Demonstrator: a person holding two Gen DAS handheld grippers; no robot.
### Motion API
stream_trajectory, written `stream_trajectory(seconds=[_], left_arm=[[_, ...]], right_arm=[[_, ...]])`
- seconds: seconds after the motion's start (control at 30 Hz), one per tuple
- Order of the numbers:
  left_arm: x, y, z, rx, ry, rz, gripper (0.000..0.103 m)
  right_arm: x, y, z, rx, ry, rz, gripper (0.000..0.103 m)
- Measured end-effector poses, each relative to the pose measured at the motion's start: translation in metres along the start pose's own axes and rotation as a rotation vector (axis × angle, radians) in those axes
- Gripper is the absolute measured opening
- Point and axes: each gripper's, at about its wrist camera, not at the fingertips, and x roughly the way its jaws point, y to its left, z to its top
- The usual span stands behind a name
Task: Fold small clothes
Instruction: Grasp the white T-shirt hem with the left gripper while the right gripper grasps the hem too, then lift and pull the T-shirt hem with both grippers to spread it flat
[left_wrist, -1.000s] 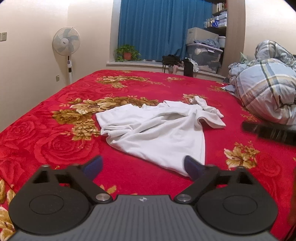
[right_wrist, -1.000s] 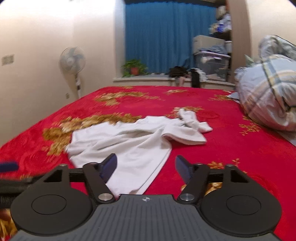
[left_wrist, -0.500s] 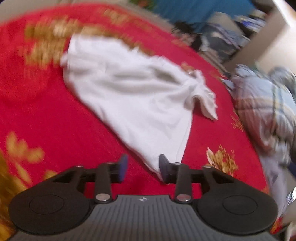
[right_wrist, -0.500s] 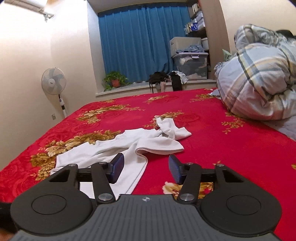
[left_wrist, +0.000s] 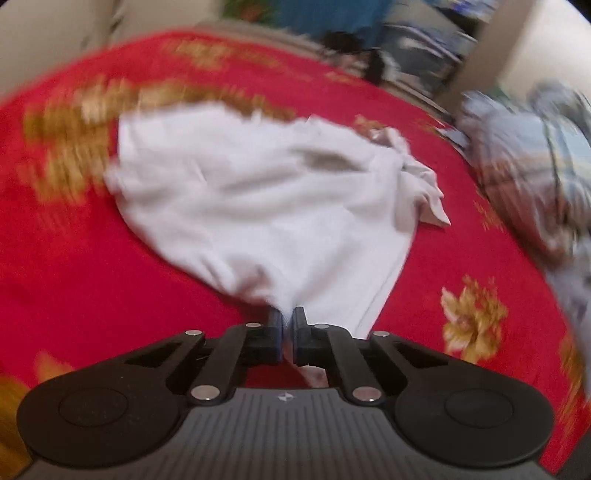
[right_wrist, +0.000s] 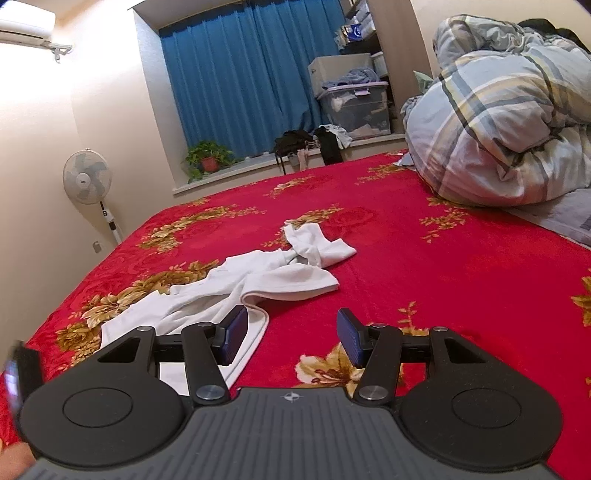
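Note:
A crumpled white T-shirt (left_wrist: 266, 199) lies on the red floral bedspread (left_wrist: 66, 266). The left wrist view is motion-blurred. My left gripper (left_wrist: 287, 316) is shut on the shirt's near hem, which bunches between the fingers. In the right wrist view the same white shirt (right_wrist: 258, 280) lies ahead and to the left. My right gripper (right_wrist: 291, 334) is open and empty just above the bedspread (right_wrist: 424, 266), its left finger (right_wrist: 233, 334) over the shirt's near edge. The left gripper shows blurred at that view's left edge (right_wrist: 18, 373).
A rolled striped duvet (right_wrist: 506, 122) lies on the right side of the bed. Beyond the bed are a standing fan (right_wrist: 88, 181), a potted plant (right_wrist: 208, 158) on the window sill, blue curtains and storage boxes (right_wrist: 354, 103).
My left gripper has dropped to the shirt's near hem and closed on it. My right gripper has shifted right and tilted up, and stayed open.

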Motion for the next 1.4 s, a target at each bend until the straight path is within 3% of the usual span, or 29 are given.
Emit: stream_trajectory(seconds=[0.2,0.33,0.43,0.53,0.67,0.73,0.8,0.83,0.87,1.03,1.1,1.13,1.17,1.2,1.23,1.3,1.4], left_arm=[[-0.073,0.086,0.008,0.231,0.064,-0.043,0.004],[-0.112,0.146,-0.008,0.363,0.136,-0.079,0.003],[-0.142,0.183,-0.021,0.410,0.128,-0.152,0.003],[-0.150,0.214,-0.035,0.344,0.135,-0.223,0.003],[-0.142,0.211,-0.044,0.384,0.168,-0.197,0.004],[-0.133,0.216,-0.041,0.325,0.201,-0.215,0.006],[-0.124,0.220,-0.038,0.269,0.229,-0.208,0.021],[-0.120,0.221,-0.037,0.252,0.235,-0.201,0.038],[-0.116,0.221,-0.035,0.239,0.240,-0.198,0.046],[-0.099,0.213,-0.033,0.217,0.277,-0.237,0.046],[-0.096,0.205,-0.034,0.247,0.263,-0.215,0.045],[-0.094,0.202,-0.035,0.260,0.256,-0.200,0.041],[-0.093,0.200,-0.035,0.268,0.250,-0.192,0.023],[-0.091,0.199,-0.035,0.275,0.243,-0.186,0.011],[-0.092,0.198,-0.034,0.283,0.229,-0.181,0.006],[-0.098,0.196,-0.031,0.306,0.187,-0.176,0.005],[-0.118,0.203,-0.021,0.252,0.124,-0.181,0.004]], right_arm=[[0.007,0.005,0.002,0.005,0.048,-0.003,0.056],[0.016,0.007,0.009,0.001,0.101,0.030,0.056],[0.028,0.006,0.020,-0.035,0.114,0.061,0.056],[0.053,0.004,0.024,-0.071,0.150,0.076,0.056],[0.102,0.003,0.013,-0.029,0.307,0.143,0.056],[0.124,0.010,0.004,-0.044,0.363,0.164,0.056],[0.145,0.018,-0.002,-0.087,0.385,0.165,0.056],[0.155,0.022,-0.006,-0.107,0.391,0.160,0.058],[0.163,0.023,-0.009,-0.113,0.399,0.157,0.058],[0.202,0.022,-0.027,-0.087,0.440,0.158,0.058],[0.211,0.023,-0.034,-0.100,0.455,0.143,0.055],[0.213,0.022,-0.036,-0.105,0.455,0.148,0.040],[0.213,0.023,-0.037,-0.112,0.457,0.163,0.030],[0.210,0.025,-0.036,-0.121,0.451,0.176,0.016],[0.205,0.026,-0.032,-0.128,0.429,0.188,0.012],[0.191,0.026,-0.024,-0.114,0.386,0.207,0.010],[0.158,0.022,-0.005,-0.077,0.341,0.244,0.009]])
